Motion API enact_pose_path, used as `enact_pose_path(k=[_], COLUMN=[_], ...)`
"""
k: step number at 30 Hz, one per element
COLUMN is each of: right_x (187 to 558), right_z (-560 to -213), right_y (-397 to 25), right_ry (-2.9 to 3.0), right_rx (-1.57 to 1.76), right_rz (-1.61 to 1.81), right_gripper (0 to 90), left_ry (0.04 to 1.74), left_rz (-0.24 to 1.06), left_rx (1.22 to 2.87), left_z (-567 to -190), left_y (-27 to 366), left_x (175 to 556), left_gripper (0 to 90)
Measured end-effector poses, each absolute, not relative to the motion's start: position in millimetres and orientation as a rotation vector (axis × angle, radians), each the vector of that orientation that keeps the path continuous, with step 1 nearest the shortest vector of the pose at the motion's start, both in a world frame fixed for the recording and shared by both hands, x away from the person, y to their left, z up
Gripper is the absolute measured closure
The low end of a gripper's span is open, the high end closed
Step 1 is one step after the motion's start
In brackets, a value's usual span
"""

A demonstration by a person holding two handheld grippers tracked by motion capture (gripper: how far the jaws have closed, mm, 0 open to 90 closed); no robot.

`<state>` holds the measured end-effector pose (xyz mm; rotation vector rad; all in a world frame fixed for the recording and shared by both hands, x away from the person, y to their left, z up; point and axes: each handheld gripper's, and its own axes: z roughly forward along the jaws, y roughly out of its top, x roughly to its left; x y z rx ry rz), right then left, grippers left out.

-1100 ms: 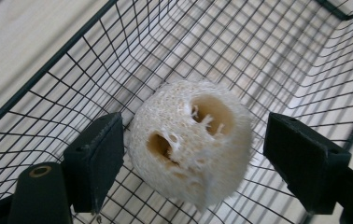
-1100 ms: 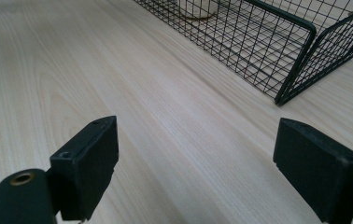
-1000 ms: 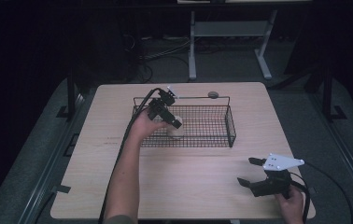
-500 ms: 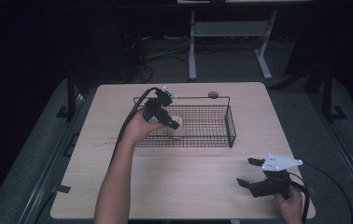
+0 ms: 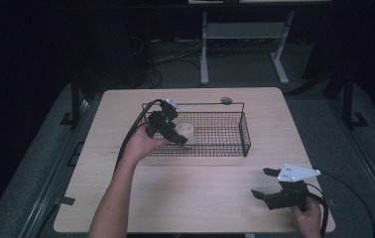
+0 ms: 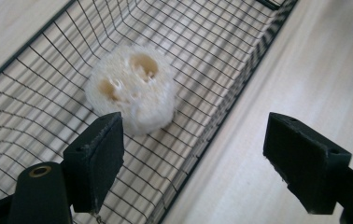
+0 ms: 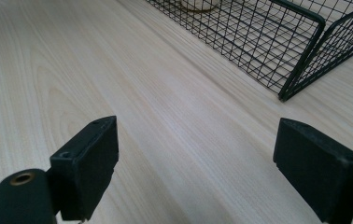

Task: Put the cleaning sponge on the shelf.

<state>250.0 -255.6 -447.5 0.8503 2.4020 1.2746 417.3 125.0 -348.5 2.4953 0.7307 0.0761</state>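
Observation:
A pale, round loofah sponge piece [image 6: 130, 93] with holes in its top lies on the floor of a black wire basket [image 6: 240, 93], in the basket's left part [image 5: 188, 133]. My left gripper [image 6: 193, 128] is open, one jaw over the basket mesh just short of the sponge, the other over the bare table outside the near rim. In the high view the left gripper [image 5: 179, 138] hovers at the basket's [image 5: 245, 135] left end. My right gripper [image 5: 263, 182] stands open with nothing between its jaws, low over the wood at the near right [image 7: 195, 135].
The light wooden table [image 5: 205, 198] has its front edge just behind the right hand. A small dark round disc [image 5: 226, 100] lies behind the basket. In the right gripper view the basket's corner [image 7: 305, 51] is ahead at upper right, with the sponge [image 7: 198, 4] at the top edge.
The left hand and gripper have shifted slightly toward the basket's near rim, and the sponge now shows clear of the jaws. The right gripper has stayed put.

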Motion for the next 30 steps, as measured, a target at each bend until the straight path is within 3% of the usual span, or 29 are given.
enact_pose_path(k=[30], right_x=[253.4], right_z=[-449.9], right_y=[-253.5], right_ry=[2.4], right_rx=[0.865], right_rz=[1.179], right_gripper=[13.6], left_ry=[0.692], left_rz=[0.078], left_rx=[2.474], left_z=[-357.2], left_y=[160.6], left_x=[349.8], left_gripper=[19.8])
